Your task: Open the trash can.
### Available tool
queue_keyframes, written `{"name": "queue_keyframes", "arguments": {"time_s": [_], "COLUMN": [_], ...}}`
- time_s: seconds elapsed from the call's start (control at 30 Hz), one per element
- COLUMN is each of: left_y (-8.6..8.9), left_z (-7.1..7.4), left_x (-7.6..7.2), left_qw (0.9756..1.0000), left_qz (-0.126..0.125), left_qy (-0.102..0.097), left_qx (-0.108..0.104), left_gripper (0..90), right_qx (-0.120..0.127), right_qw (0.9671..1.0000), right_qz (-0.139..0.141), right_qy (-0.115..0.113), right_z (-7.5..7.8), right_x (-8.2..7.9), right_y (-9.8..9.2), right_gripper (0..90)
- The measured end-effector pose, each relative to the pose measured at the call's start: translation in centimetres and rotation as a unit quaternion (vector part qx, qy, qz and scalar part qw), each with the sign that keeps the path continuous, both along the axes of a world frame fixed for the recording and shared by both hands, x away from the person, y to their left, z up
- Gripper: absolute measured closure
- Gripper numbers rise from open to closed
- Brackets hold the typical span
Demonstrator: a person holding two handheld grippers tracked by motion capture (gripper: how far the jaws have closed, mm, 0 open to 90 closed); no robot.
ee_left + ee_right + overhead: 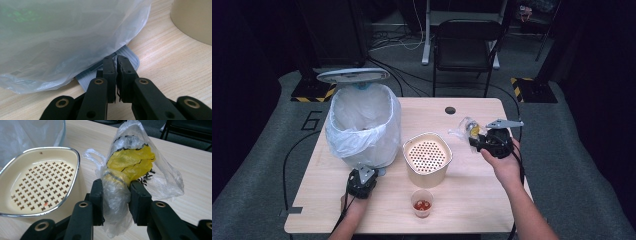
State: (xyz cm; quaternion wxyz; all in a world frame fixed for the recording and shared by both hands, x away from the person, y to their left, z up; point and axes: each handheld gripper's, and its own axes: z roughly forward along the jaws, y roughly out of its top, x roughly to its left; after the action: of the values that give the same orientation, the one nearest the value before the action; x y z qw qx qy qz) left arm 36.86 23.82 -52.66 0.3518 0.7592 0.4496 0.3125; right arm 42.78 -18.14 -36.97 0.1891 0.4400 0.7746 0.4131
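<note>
A pedal bin (362, 127) lined with a clear bag stands at the table's left, its round lid (353, 75) raised. My left gripper (362, 181) (116, 58) is shut, its tips resting on the bin's grey ribbed pedal (130, 56) under the overhanging liner (62, 37). My right gripper (479, 137) (115, 192) is shut on a crumpled clear plastic bag (464, 127) (135, 162) holding yellow and black scraps, lifted above the table's right side. A cream perforated strainer bowl (428, 157) (37, 180) sits at the centre.
A small clear cup (422, 202) with red pieces stands near the front edge. A round hole (450, 110) marks the far side of the table (472, 200). A black folding chair (467, 47) stands behind.
</note>
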Motion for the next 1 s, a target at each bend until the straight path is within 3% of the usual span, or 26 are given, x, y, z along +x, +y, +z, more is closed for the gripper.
{"name": "queue_keyframes", "arguments": {"time_s": [0.43,0.6,0.63,0.77,0.83,1.0], "left_y": [0.0,0.0,0.0,0.0,-0.1,-0.1], "left_z": [0.0,0.0,0.0,0.0,-0.1,-0.1], "left_x": [0.0,0.0,0.0,0.0,0.0,0.0], "left_qw": [1.0000,1.0000,1.0000,1.0000,1.0000,1.0000], "left_qz": [0.000,0.000,0.000,0.000,0.005,0.005], "left_qy": [-0.001,0.000,0.000,0.000,-0.008,-0.008], "left_qx": [0.001,0.001,0.001,0.001,0.001,0.001], "left_gripper": [85.6,85.6,85.6,85.6,85.6,85.6], "right_qx": [0.006,0.010,0.016,0.016,0.022,0.039], "right_qw": [0.9994,0.9985,0.9975,0.9963,0.9938,0.9901], "right_qz": [0.034,0.053,0.068,0.083,0.108,0.134], "right_qy": [-0.009,-0.010,-0.010,-0.012,-0.016,-0.018], "right_z": [4.0,4.6,4.9,5.2,5.4,5.7], "right_x": [0.5,0.6,0.7,0.8,1.0,1.4], "right_y": [1.3,2.1,2.4,3.0,3.6,4.2], "right_gripper": [67.5,67.6,67.7,67.8,67.9,68.1]}}
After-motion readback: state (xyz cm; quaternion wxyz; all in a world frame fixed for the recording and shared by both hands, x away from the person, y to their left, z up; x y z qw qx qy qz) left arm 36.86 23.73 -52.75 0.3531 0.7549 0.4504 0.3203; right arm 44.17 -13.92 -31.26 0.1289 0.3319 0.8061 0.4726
